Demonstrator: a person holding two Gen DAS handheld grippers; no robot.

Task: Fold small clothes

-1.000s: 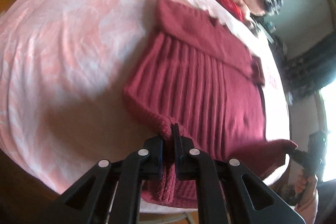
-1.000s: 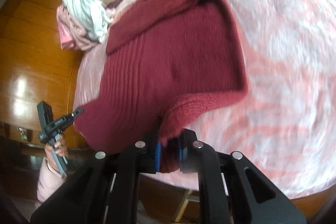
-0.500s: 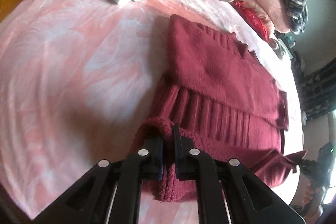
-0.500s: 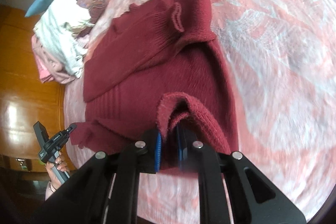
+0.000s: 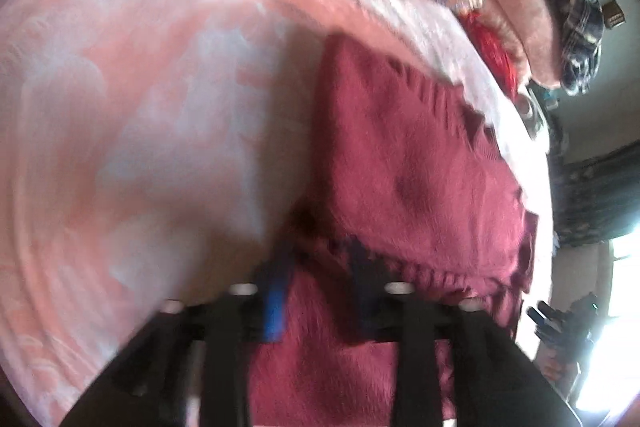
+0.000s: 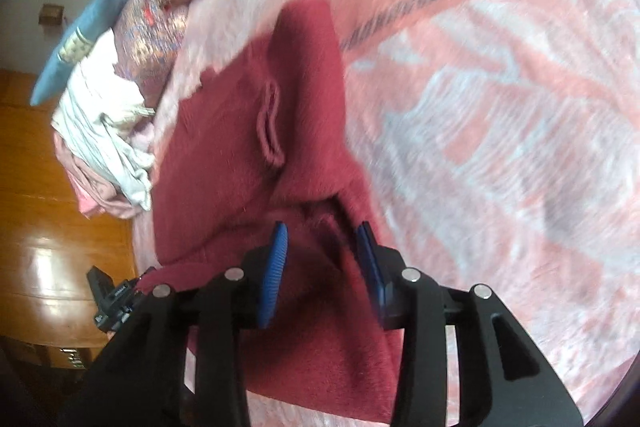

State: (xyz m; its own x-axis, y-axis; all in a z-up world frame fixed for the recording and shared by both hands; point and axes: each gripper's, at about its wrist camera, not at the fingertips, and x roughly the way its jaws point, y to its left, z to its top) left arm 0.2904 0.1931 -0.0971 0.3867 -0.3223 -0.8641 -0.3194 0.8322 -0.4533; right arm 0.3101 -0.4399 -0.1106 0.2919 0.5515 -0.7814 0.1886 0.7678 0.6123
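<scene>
The maroon sweater is fuzzy, matt knitted wool. Under it the pink blanket looks soft and plush, with a pale woven pattern. Each gripper is matt black plastic with ribbed blue pads and shiny metal pins. The wooden floor at far left is glossy

Sweater lies folded on the bed blanket. Heap of loose clothes at the bed's far edge, beyond the sweater. Pillows stacked at the bed's head, beside that heap. Wooden floor below bed edge.
</scene>
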